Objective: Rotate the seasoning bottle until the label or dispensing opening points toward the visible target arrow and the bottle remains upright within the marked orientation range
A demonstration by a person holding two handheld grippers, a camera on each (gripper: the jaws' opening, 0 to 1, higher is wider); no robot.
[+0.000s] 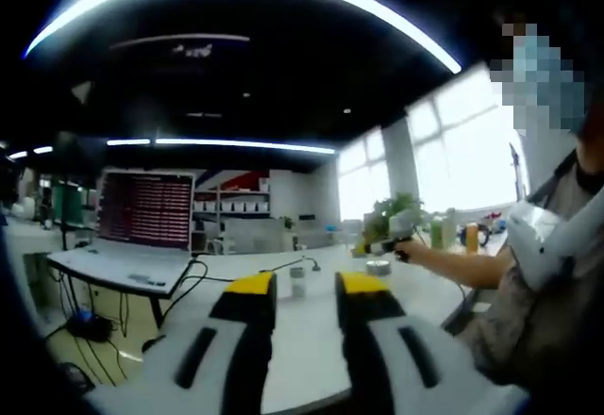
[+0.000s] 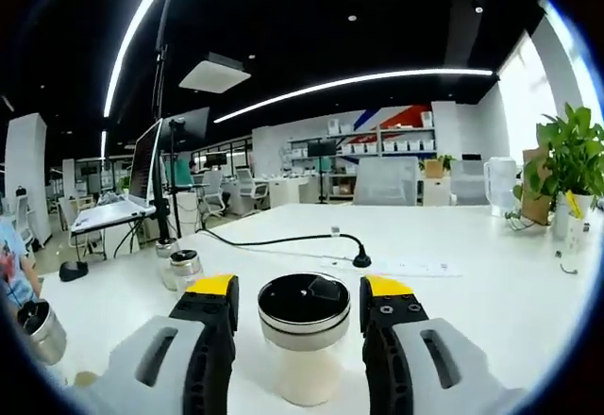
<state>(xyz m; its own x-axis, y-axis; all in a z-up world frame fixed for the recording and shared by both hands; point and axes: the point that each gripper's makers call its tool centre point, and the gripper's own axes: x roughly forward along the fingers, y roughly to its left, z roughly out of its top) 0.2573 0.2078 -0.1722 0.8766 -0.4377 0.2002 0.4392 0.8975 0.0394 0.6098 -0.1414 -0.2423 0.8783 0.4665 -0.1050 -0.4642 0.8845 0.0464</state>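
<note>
White plastic and a black, chrome-ringed cap mark the seasoning bottle (image 2: pixel 304 340), which is seen in the right gripper view standing upright on the white table (image 2: pixel 472 283), directly between the yellow-tipped jaws of the right gripper (image 2: pixel 304 304); the jaws are spread wide, a gap being left on each side of the cap, so nothing is held; a flip lid is seen on the cap, but no target arrow can be made out, so the required heading cannot be judged. Beyond the left jaw, two small jars (image 2: pixel 179 266) are set near together, and a black cable (image 2: pixel 283 240) is laid further ahead. In the left gripper view the left gripper (image 1: pixel 307 288) is held open over the table and holds nothing. If the jaws are closed off-centre, the bottle may be pushed over; if the cap alone is pinched, it may be turned without the body; a wide swing could carry the left jaw into the jars.
</note>
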